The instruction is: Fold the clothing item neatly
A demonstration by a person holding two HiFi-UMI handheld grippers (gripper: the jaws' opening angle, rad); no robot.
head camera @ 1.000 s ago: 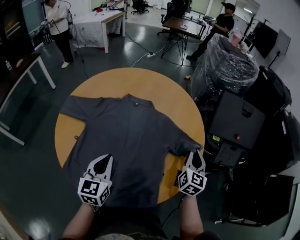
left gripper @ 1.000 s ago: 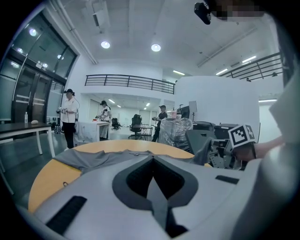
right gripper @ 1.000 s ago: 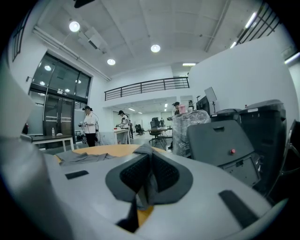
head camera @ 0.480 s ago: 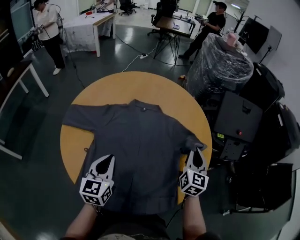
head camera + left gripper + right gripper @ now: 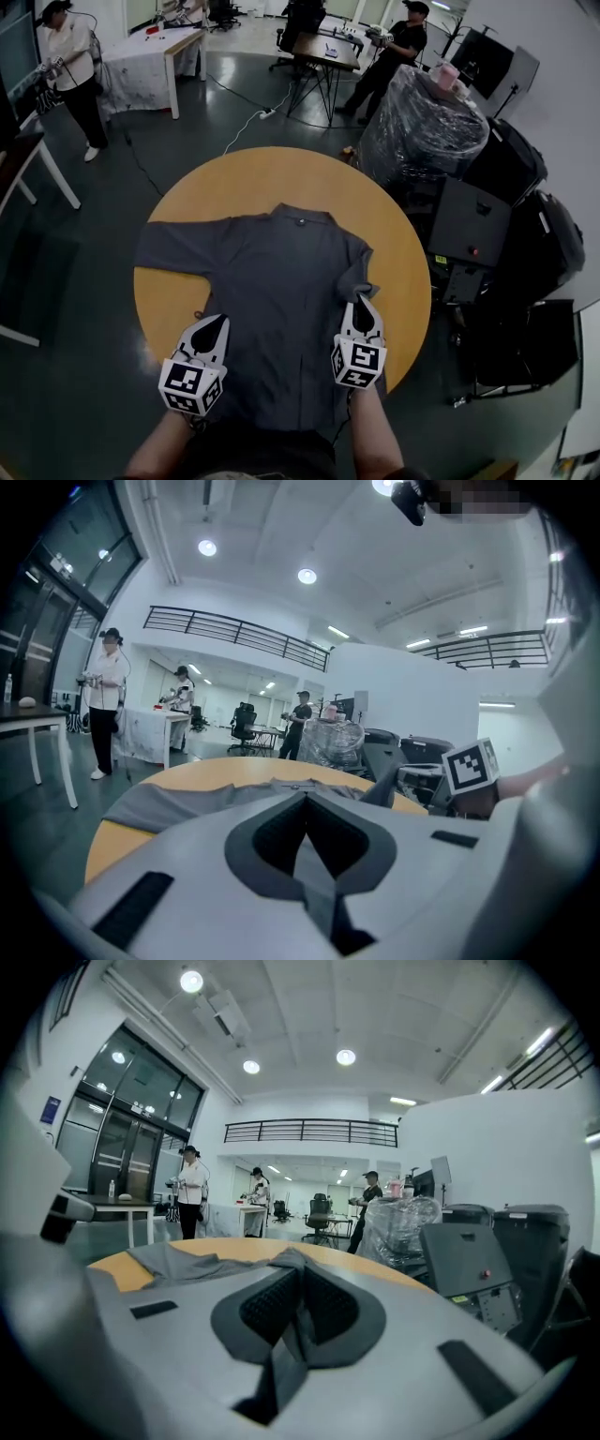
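Observation:
A dark grey short-sleeved shirt [image 5: 277, 272] lies spread on the round wooden table [image 5: 272, 173], collar at the far side and hem hanging over the near edge. My left gripper [image 5: 220, 322] is shut on the shirt's lower left side, and grey cloth shows between its jaws in the left gripper view [image 5: 305, 808]. My right gripper [image 5: 360, 302] is shut on the right sleeve, which stands bunched up over the shirt's right side. The right gripper view [image 5: 298, 1286] shows a fold of cloth pinched between the jaws. The left sleeve [image 5: 173, 251] lies flat and outstretched.
A plastic-wrapped bundle [image 5: 417, 127] and black equipment cases [image 5: 469, 225] stand close to the table's right side. Farther off are a white-covered table [image 5: 141, 66], a desk with chairs, and people standing [image 5: 70, 56] [image 5: 394, 42]. A cable [image 5: 248, 127] runs across the dark floor.
My right gripper has carried the right sleeve inward to the left, from the table's right edge onto the shirt's side. My left gripper keeps its hold near the hem. The head view has shifted.

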